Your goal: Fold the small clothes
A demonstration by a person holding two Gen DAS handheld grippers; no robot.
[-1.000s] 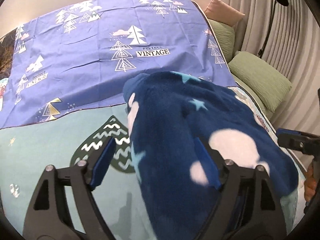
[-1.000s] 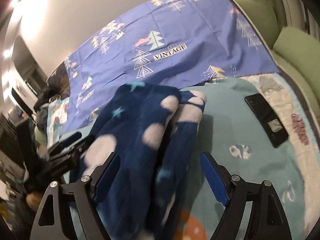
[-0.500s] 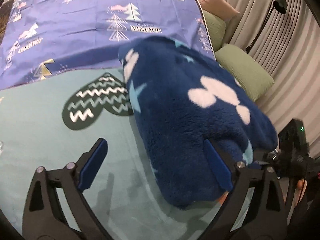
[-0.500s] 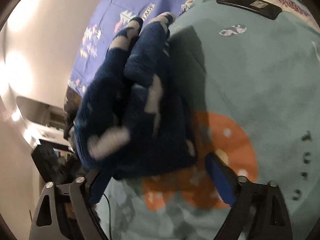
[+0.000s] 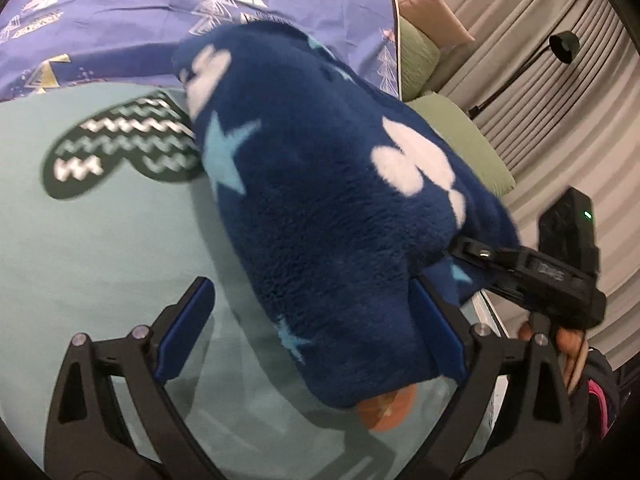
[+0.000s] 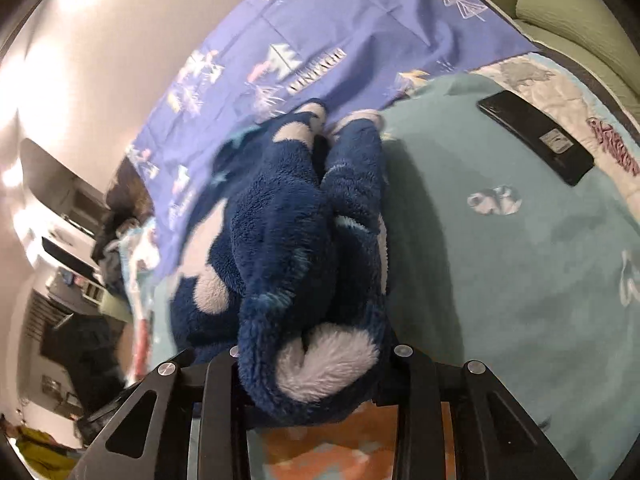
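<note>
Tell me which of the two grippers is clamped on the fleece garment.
The right gripper: its jaws are closed on the blue fleece garment. The left gripper is spread wide, gripping nothing.

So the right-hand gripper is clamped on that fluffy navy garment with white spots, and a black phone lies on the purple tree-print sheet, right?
Not quite. The right gripper does clamp the fluffy navy garment, but the black phone lies on the teal blanket, not the purple tree-print sheet. The right wrist view shows it.
</note>
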